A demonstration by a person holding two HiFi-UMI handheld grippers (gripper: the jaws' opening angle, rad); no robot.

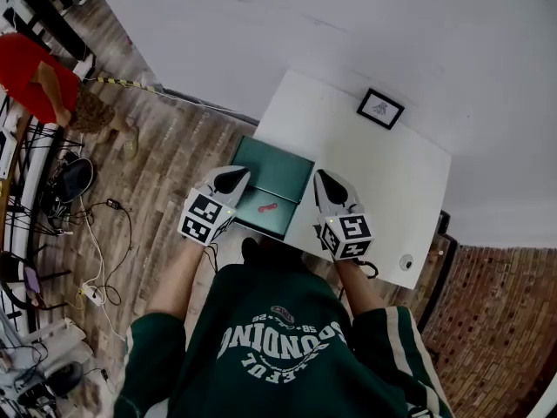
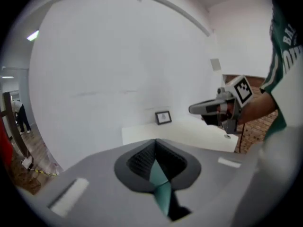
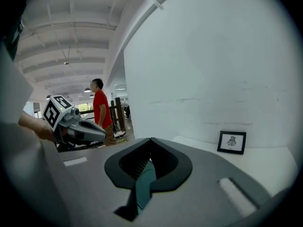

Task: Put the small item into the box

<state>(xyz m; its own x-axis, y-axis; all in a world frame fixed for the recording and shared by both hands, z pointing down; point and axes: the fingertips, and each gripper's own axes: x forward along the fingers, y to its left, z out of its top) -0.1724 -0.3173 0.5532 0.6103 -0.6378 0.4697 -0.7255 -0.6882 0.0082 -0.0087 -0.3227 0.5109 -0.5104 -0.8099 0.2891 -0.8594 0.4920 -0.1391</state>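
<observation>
White wall, plank floor, and a white table [image 1: 383,172] with a framed picture [image 1: 379,108] at the back. From the head view, the teal box [image 1: 277,165] sits at the table's near left edge. The small red item [image 1: 267,206] lies on its near half, long axis roughly left to right. I can't tell whether it's inside or on a lid. It's between the tools, just ahead of the left gripper [image 1: 231,180] and farther from the right gripper [image 1: 327,186]. Left gripper view: jaws pressed together, empty, teal below. Right gripper view: same, tips together, nothing pinched. My call is that the left goes in.
</observation>
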